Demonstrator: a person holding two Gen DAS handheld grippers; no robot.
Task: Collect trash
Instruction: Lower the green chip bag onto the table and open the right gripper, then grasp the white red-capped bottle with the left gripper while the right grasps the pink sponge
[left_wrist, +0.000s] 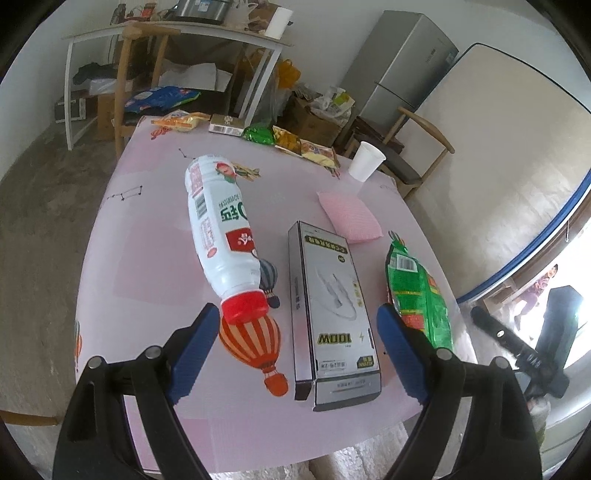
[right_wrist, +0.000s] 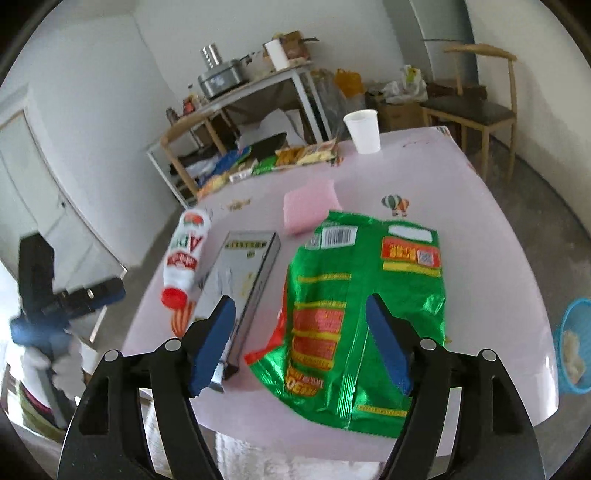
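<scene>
- your left gripper (left_wrist: 297, 325) hangs over the near edge of the pink table (left_wrist: 155, 236), jaws spread wide with nothing between them; the white bottle (left_wrist: 218, 229) with its red cap lies just ahead of the left finger.
- your right gripper (right_wrist: 301, 332) also stands wide and grips nothing; the green snack bag (right_wrist: 354, 306) lies flat on the table under and ahead of it, no pad pressing on it.
- the trash sits in a row at the near edge: bottle, silver box (left_wrist: 332, 314), green bag. the blue basket (right_wrist: 574, 343) stands on the floor off the right side of the table.
- risks as i judge them: the bottle lies on its side and could roll off if you nudge it; the bag is thin and slick, so pads may slide over it or pinch only a corner; the box lies close beside the bag, so a wide closing could catch both.
- the paper cup (right_wrist: 364, 131) at the far edge may tip if brushed.
- count: one bottle, one silver box, one large green bag, one pink sponge (right_wrist: 310, 208), one cup, one basket, and several small packets at the far edge, too crowded to number.
</scene>
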